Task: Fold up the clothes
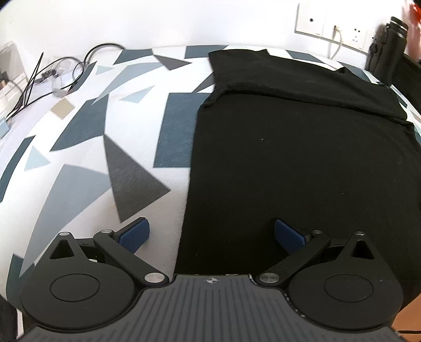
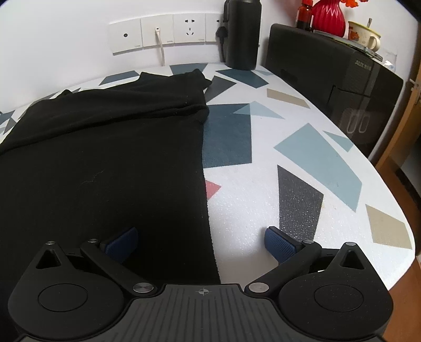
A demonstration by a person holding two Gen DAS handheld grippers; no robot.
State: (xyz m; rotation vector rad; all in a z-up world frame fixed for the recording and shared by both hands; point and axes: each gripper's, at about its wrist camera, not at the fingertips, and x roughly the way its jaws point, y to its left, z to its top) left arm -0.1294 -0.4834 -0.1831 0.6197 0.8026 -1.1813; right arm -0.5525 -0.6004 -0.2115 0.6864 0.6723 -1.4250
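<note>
A black garment (image 1: pixel 302 157) lies flat on a table covered in a white cloth with grey and blue shapes (image 1: pixel 79 171); its far part is folded over toward me. My left gripper (image 1: pixel 211 235) is open and straddles the garment's near left edge, one blue pad on the cloth and one over the fabric. In the right wrist view the same black garment (image 2: pixel 105 163) fills the left half. My right gripper (image 2: pixel 201 243) is open over the garment's near right edge, with nothing held between its pads.
Cables (image 1: pixel 58 73) lie at the table's far left. A black flask (image 2: pixel 242 34) and wall sockets (image 2: pixel 158 34) stand at the back. A black box (image 2: pixel 336 79) with a red vase (image 2: pixel 329 15) and a mug (image 2: pixel 364 34) borders the right side.
</note>
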